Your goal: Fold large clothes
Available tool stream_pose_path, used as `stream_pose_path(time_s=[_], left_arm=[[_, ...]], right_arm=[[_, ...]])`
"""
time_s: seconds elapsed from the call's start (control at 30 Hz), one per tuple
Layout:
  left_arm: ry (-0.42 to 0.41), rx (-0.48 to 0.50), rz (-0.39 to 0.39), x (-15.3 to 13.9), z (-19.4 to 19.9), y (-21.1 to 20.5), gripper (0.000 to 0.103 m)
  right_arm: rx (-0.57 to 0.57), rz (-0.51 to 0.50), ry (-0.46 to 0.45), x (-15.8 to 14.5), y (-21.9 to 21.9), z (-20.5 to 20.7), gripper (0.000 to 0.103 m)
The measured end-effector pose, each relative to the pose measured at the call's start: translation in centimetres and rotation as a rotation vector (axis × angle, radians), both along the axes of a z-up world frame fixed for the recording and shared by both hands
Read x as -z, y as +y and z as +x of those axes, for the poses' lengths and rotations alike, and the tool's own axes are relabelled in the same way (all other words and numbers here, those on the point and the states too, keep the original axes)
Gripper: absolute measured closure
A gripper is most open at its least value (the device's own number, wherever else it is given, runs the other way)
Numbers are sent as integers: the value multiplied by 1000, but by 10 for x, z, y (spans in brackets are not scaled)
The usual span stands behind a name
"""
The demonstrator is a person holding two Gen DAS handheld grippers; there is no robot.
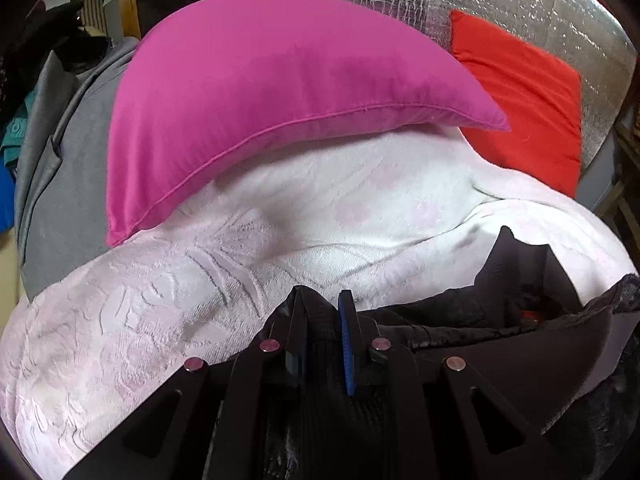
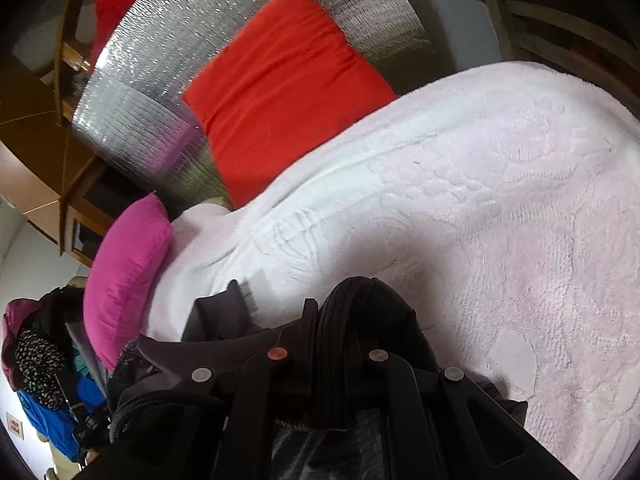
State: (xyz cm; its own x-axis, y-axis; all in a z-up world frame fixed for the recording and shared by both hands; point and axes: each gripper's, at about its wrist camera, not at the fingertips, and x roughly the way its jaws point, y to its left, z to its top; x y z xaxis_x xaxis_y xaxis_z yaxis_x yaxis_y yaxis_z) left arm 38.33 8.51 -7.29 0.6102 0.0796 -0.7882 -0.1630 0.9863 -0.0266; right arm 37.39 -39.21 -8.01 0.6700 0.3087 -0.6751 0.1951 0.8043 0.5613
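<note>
Dark garment (image 1: 460,332) hangs between us over the near edge of the pale blanket (image 1: 160,320), left gripper (image 1: 324,344) and right gripper (image 2: 340,320) each clamped on its ribbed hem. We judge we are laying it out to fold; next, lower it flat, short of the pink pillow (image 1: 280,80).

I find no legible text, label, brand or number in either view. A small wall plaque (image 2: 15,426) at the right wrist view's lower left carries red marks, too small to read.

Left gripper (image 1: 324,320) jaws pinching black garment (image 1: 460,332), pale pink blanket (image 1: 160,320), magenta pillow (image 1: 260,92), red pillow (image 1: 528,100)
</note>
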Motion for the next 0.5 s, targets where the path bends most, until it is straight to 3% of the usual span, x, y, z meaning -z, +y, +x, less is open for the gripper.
stream_pose_path(time_s=[0.5], left_arm=[[35, -8, -11, 17, 16, 2, 87]], right_arm=[[14, -19, 45, 21, 0, 11, 93]])
